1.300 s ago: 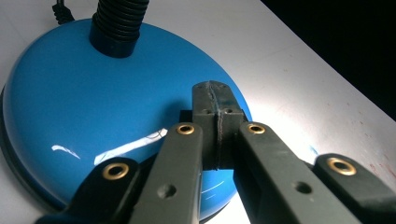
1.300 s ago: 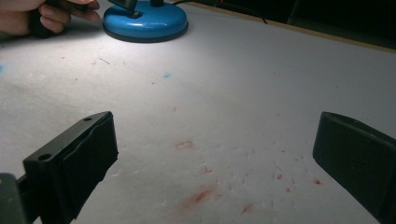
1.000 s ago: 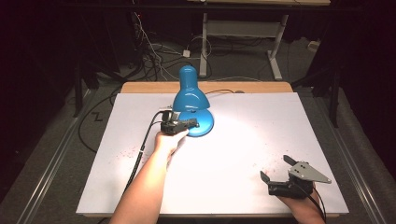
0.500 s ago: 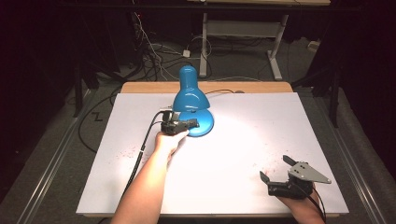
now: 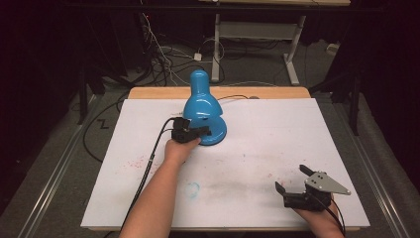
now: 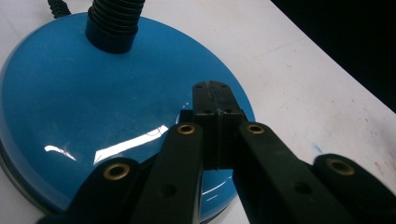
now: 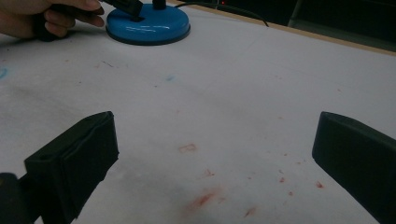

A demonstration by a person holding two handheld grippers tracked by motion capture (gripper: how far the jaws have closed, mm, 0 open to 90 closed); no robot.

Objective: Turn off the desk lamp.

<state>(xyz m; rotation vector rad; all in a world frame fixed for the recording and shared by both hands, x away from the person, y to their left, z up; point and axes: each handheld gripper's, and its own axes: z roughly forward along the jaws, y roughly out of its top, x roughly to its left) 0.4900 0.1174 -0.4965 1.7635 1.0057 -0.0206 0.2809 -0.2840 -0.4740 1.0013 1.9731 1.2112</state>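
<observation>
White paper covers the table (image 5: 257, 148), flecked with red and blue marks, dark floor and cables behind. Far from the person stands a blue desk lamp (image 5: 200, 106); its round base (image 6: 93, 107) lies directly under the left gripper (image 6: 212, 93), whose jaws are pressed together with tips on the base, probably pressing a switch. Near the table's front edge, the right gripper (image 5: 294, 181) waits with jaws spread wide, empty

Lamp (image 5: 202, 111) far-centre on table (image 5: 257, 148), left hand-held gripper (image 5: 205, 131) on its base, right hand-held gripper (image 5: 292, 179) near-right.
</observation>
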